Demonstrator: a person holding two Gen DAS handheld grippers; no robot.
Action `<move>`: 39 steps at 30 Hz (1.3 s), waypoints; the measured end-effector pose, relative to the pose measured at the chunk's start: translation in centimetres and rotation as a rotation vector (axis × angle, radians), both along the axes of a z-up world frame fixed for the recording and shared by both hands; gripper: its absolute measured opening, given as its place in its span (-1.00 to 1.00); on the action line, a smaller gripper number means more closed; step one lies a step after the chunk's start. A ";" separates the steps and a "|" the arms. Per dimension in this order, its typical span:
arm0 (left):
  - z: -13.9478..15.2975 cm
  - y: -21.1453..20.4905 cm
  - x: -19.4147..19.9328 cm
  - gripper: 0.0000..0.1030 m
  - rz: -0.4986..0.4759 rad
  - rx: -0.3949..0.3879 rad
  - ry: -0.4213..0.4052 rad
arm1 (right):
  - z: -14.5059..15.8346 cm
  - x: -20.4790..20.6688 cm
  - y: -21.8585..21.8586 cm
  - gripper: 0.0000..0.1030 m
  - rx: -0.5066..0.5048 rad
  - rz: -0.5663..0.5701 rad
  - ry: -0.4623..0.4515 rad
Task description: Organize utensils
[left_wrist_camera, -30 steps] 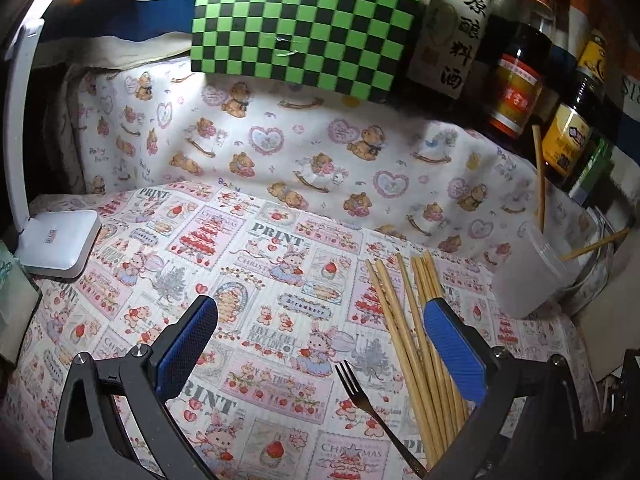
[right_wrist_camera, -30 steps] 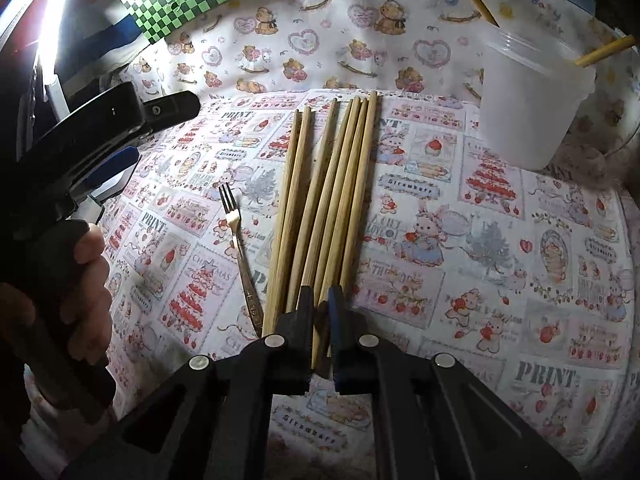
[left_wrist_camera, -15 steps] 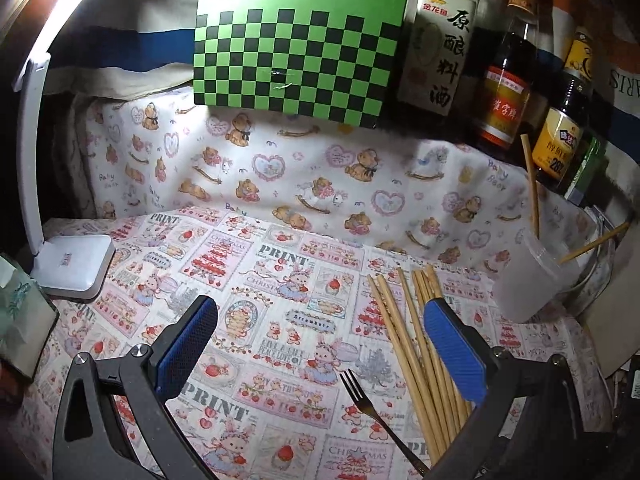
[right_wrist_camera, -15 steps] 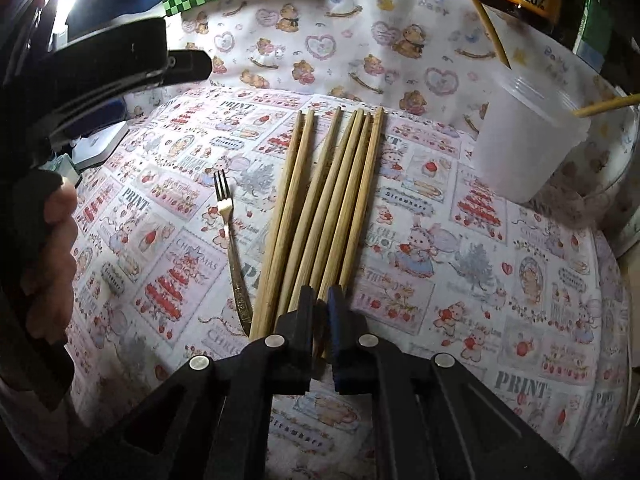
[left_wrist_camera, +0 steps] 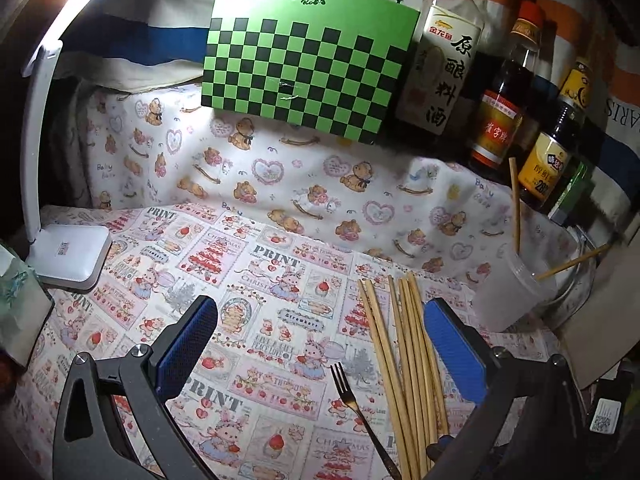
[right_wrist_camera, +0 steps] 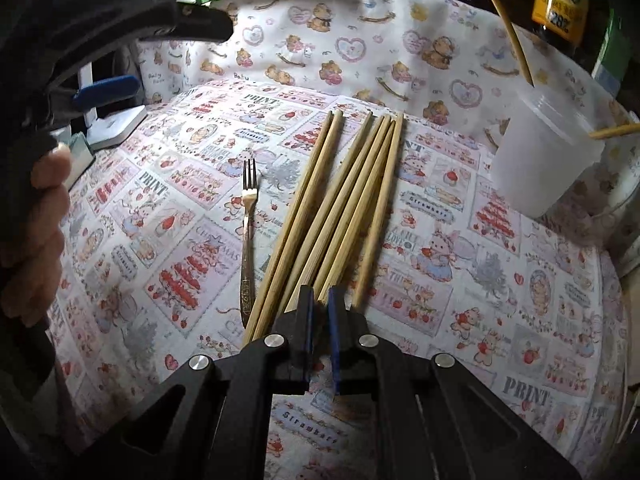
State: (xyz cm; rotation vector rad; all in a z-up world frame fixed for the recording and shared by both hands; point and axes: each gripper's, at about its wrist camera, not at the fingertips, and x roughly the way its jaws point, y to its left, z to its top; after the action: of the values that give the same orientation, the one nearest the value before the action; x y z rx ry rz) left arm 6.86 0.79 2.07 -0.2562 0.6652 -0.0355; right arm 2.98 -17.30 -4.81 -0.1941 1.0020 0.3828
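Several wooden chopsticks [right_wrist_camera: 344, 200] lie side by side on the printed cloth, also in the left wrist view [left_wrist_camera: 404, 352]. A small metal fork [right_wrist_camera: 248, 224] lies to their left, also in the left wrist view [left_wrist_camera: 356, 408]. A translucent plastic cup [right_wrist_camera: 544, 156] at the right holds two chopsticks; it also shows in the left wrist view [left_wrist_camera: 508, 292]. My right gripper [right_wrist_camera: 320, 300] is shut on the near end of one chopstick. My left gripper [left_wrist_camera: 320, 344] is open and empty, held above the cloth left of the chopsticks.
A green checkered board [left_wrist_camera: 304, 76] and sauce bottles [left_wrist_camera: 496, 120] stand at the back. A white lamp base [left_wrist_camera: 68, 256] sits at the left. A glass bowl [left_wrist_camera: 580, 276] sits behind the cup. The left hand and gripper fill the left of the right wrist view [right_wrist_camera: 48, 160].
My left gripper has risen and tilted up, showing more of the back wall. My right gripper stays shut on the chopstick end and has lifted and pulled back slightly.
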 end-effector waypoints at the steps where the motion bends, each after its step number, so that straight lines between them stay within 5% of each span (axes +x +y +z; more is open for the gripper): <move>1: 0.0 0.0 0.0 0.99 0.001 0.004 0.000 | 0.0 -0.1 0.0 -0.84 -0.006 0.002 -0.004; 11: -0.1 0.4 0.2 0.99 0.034 0.016 -0.002 | -0.2 0.1 -0.1 -0.84 -0.081 -0.057 -0.053; 18: -0.2 0.3 0.3 0.99 0.046 0.046 0.000 | -0.1 0.6 -1.0 -0.84 -0.010 -0.059 -0.010; 39: -0.7 0.8 0.7 0.99 0.088 0.091 0.004 | -0.2 0.0 -0.2 -0.84 -0.039 -0.053 -0.011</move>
State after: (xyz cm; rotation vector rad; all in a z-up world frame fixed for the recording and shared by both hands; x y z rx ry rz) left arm 7.61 1.63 1.41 -0.1977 0.6575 0.0795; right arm 2.96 -17.47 -5.01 -0.2039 1.0026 0.3143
